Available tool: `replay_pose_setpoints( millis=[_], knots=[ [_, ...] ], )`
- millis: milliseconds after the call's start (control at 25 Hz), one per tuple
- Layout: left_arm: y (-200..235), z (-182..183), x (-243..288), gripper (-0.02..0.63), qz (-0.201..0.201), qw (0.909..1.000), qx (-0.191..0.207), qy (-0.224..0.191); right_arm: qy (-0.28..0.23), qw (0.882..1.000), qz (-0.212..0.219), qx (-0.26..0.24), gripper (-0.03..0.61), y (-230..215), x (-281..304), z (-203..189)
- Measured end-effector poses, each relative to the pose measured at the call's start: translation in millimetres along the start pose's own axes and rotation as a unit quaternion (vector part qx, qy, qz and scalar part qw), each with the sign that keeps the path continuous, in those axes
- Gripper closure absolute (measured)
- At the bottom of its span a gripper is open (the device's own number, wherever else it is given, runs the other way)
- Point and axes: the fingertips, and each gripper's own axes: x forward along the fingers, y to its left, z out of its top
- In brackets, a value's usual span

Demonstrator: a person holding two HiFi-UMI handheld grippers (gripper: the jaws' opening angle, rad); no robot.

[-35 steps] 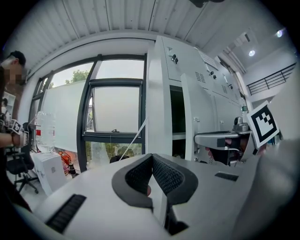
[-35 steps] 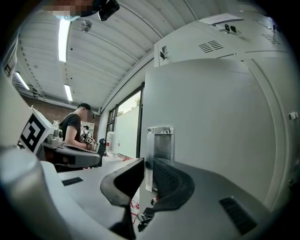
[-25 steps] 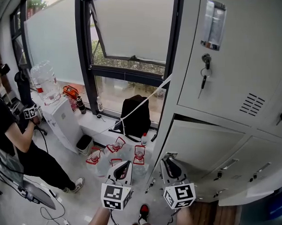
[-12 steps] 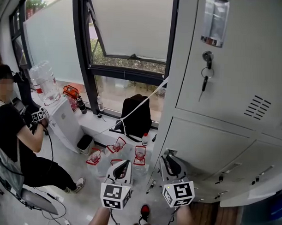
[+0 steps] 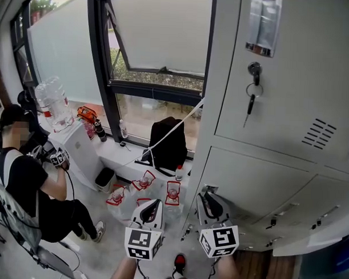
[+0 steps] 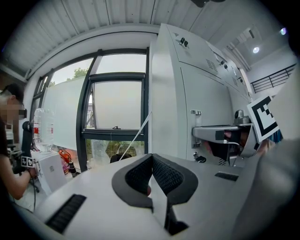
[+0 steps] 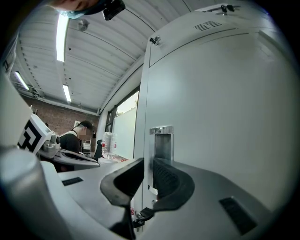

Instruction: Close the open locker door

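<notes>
The grey lockers (image 5: 291, 83) fill the right of the head view. The lower door (image 5: 259, 179) lies flush with its frame, with no dark gap along its top. My right gripper (image 5: 211, 205) is held at that door's left edge, by its small handle. In the right gripper view the jaws (image 7: 147, 180) stand a narrow slit apart with nothing between them. They point at the recessed handle (image 7: 161, 140), with a key (image 7: 140, 214) below it. My left gripper (image 5: 151, 211) hangs beside the right one over the floor, and its jaws (image 6: 151, 173) meet, empty.
A black backpack (image 5: 168, 143) leans under the window (image 5: 160, 44). Several water jugs with red handles (image 5: 144, 183) stand on the floor near the lockers. A person (image 5: 30, 188) crouches at far left by a white appliance (image 5: 80, 150). A key hangs in the upper door (image 5: 251, 104).
The dark gap above the lower locker door has gone and the door now sits flush. The person at left has crouched lower. Both grippers have barely moved.
</notes>
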Motion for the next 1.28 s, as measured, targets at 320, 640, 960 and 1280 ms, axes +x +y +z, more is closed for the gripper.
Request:
replay_pose_setpoints(
  millis=[320, 640, 960, 1280],
  knots=[
    [-0.4, -3.7, -2.3, 0.592, 0.002, 1.0, -0.003, 0.004, -0.012, 1.0, 0.001, 0.006, 0.512, -0.5, -0.3, -0.4],
    [3.7, -3.7, -8.3, 0.592, 0.009, 0.9999, -0.002, 0.005, -0.019, 1.0, 0.003, 0.015, 0.525, 0.7, -4.8, 0.2],
    [1.4, -4.0, -11.0, 0.592, 0.007, 1.0, 0.003, 0.006, -0.01, 0.999, -0.028, 0.014, 0.525, -7.0, -9.2, 0.4],
    [-9.1, 2.3, -10.7, 0.592, -0.003, 1.0, 0.006, 0.0, -0.009, 0.999, -0.031, 0.015, 0.523, -15.6, -22.0, 3.9]
  ],
)
